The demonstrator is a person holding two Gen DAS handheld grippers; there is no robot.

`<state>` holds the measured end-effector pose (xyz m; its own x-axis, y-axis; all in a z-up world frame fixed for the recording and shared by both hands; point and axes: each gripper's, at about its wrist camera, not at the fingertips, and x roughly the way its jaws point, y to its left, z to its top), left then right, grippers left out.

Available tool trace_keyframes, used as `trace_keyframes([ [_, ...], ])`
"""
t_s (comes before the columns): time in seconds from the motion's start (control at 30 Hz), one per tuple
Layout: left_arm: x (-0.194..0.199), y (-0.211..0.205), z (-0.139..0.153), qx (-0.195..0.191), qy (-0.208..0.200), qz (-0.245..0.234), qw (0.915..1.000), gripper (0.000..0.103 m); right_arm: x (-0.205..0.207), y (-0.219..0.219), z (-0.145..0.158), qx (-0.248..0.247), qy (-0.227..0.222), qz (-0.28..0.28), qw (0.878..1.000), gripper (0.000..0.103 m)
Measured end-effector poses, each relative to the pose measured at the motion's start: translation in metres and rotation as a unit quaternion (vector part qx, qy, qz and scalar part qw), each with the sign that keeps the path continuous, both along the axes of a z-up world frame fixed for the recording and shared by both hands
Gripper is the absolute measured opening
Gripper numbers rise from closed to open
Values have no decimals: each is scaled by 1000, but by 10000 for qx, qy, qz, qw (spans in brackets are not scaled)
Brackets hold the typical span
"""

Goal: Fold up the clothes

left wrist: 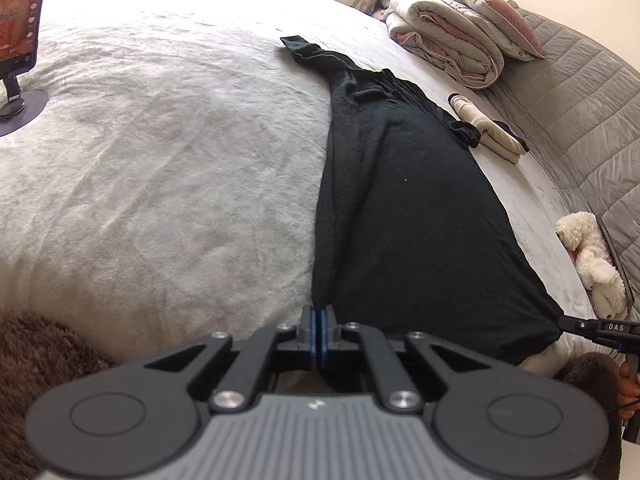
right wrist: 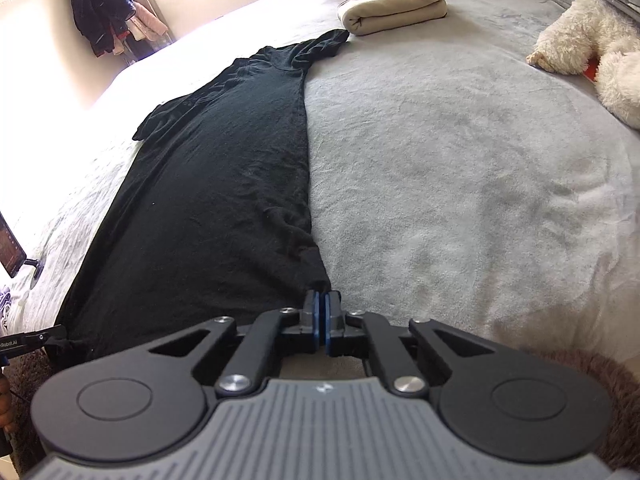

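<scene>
A long black garment (left wrist: 408, 208) lies flat and lengthwise on the grey bed blanket (left wrist: 160, 160), its sleeves bunched at the far end. In the left wrist view my left gripper (left wrist: 319, 312) is shut on the garment's near left corner. At the right edge of that view, my right gripper (left wrist: 560, 323) pinches the other near corner, and the hem is drawn tight between them. In the right wrist view the black garment (right wrist: 224, 184) runs away from my right gripper (right wrist: 322, 299), which is shut on its near right corner. My left gripper (right wrist: 58, 333) holds the far hem corner at the left edge.
A folded beige garment (right wrist: 394, 12) lies just past the black sleeve. A white plush toy (right wrist: 592, 48) sits at the bed's right side. Folded quilts with a pillow (left wrist: 452, 36) are stacked at the headboard. A tablet on a stand (left wrist: 20, 40) rests far left. Clothes hang by the window (right wrist: 104, 8).
</scene>
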<state>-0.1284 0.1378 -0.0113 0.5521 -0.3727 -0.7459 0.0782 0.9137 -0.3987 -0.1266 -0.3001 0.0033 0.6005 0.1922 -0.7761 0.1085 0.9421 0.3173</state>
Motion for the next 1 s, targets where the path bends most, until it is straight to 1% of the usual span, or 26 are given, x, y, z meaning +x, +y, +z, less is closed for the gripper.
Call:
trace_keyframes([
  [0.13,3,2,-7,71,130,-28,9999,3,4,2,-6,-186,212,-5,9996,2],
  [0.2,5,4,-5,18,112,-29,9999,4,4,3,-5,-178,193,15,9997,8],
  [0.23,6,4,-4,-7,67,-64,10000,9,4,3,-4,-174,184,25,9997,13],
  [0.27,7,5,-3,-28,21,-96,9999,15,5,4,-2,-191,168,42,9997,15],
  [0.3,8,5,-2,-33,-30,-118,9999,19,6,5,0,-228,145,65,9996,15],
  [0.33,10,5,-1,-41,-79,-136,9999,28,8,6,3,-265,116,88,9995,18],
  [0.37,13,5,0,-59,-118,-138,9998,33,9,6,6,-307,74,98,9995,30],
  [0.43,20,7,0,-90,-160,-134,9997,35,14,9,12,-402,-33,109,9991,50],
  [0.6,49,13,0,-215,-180,-90,9996,37,35,22,22,-586,-327,224,9975,50],
  [0.77,93,17,5,-313,-295,27,9991,38,60,45,20,-595,-632,296,9958,50],
  [0.83,113,18,6,-434,-298,69,9986,38,69,56,18,-572,-728,304,9952,50],
  [0.9,136,18,7,-644,-294,84,9975,38,76,68,16,-505,-798,361,9949,50],
  [1.0,172,12,4,-855,-282,57,9959,38,85,91,16,-401,-928,572,9932,50],
])
